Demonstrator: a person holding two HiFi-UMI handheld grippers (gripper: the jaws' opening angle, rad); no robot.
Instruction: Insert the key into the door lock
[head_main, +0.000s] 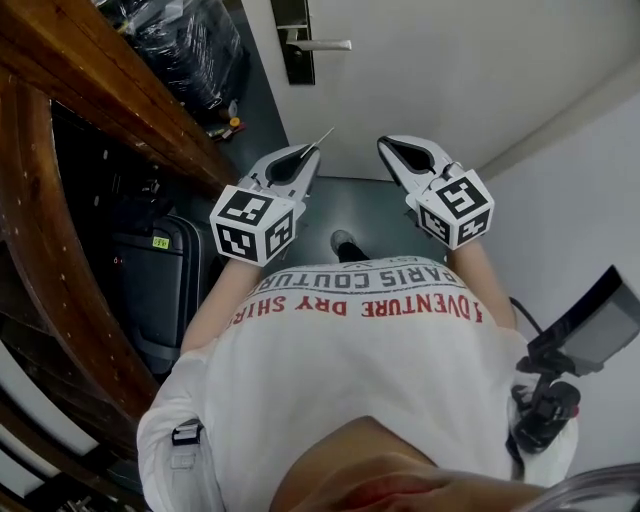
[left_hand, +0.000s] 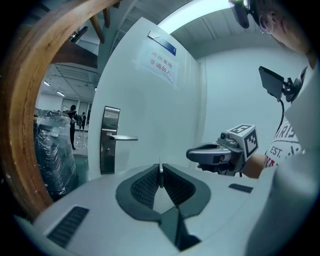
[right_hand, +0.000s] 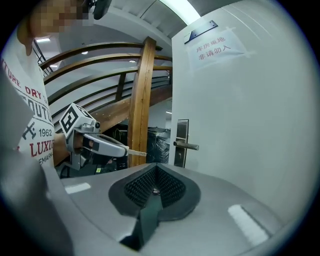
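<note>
The white door (head_main: 450, 70) stands ahead, with a dark lock plate (head_main: 292, 40) and a silver lever handle (head_main: 325, 45) at its left edge. My left gripper (head_main: 309, 153) is shut on a thin silver key (head_main: 323, 136), whose blade points toward the door below the handle, well short of it. In the left gripper view the key (left_hand: 160, 169) stands pinched between the pads, with the lock plate (left_hand: 109, 140) up to the left. My right gripper (head_main: 386, 146) hangs beside it, shut and empty. The right gripper view shows the left gripper (right_hand: 102, 145), the key (right_hand: 136, 152) and the lock plate (right_hand: 181, 142).
A curved wooden beam (head_main: 110, 90) runs along the left. A plastic-wrapped black bundle (head_main: 190, 45) lies by the door, and a dark suitcase (head_main: 160, 280) stands under the beam. A white wall (head_main: 590, 190) closes the right side. A paper notice (left_hand: 161, 62) hangs high on the door.
</note>
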